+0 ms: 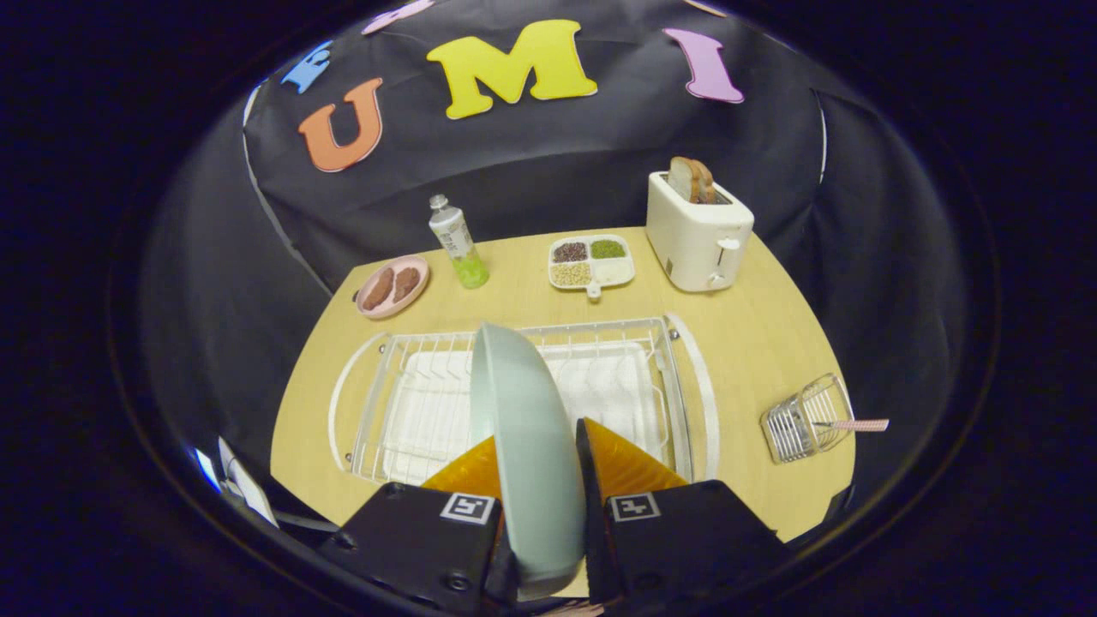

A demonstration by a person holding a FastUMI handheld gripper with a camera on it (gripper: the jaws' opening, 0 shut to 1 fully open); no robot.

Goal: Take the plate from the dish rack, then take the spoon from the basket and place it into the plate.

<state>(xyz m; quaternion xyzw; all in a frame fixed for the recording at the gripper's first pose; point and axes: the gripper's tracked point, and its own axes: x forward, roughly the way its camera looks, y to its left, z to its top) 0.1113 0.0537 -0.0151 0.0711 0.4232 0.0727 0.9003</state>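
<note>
Plate lifted out of the rack; spoon untouched in its basket.

The gripper (pixel 542 446) is clamped on the pale green plate (pixel 523 428), both fingers pressing its rim, holding it edge-on above the white dish rack (pixel 686 386). Step 1 of 2 looks nearly done: the plate needs setting down. The spoon (pixel 853 425) waits in the wire basket (pixel 801 424) at 3 o'clock.

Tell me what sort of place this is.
Likely a mock kitchen tabletop: a dish rack, a toaster with bread, and a spoon basket. The fingers grip a plate.
</note>
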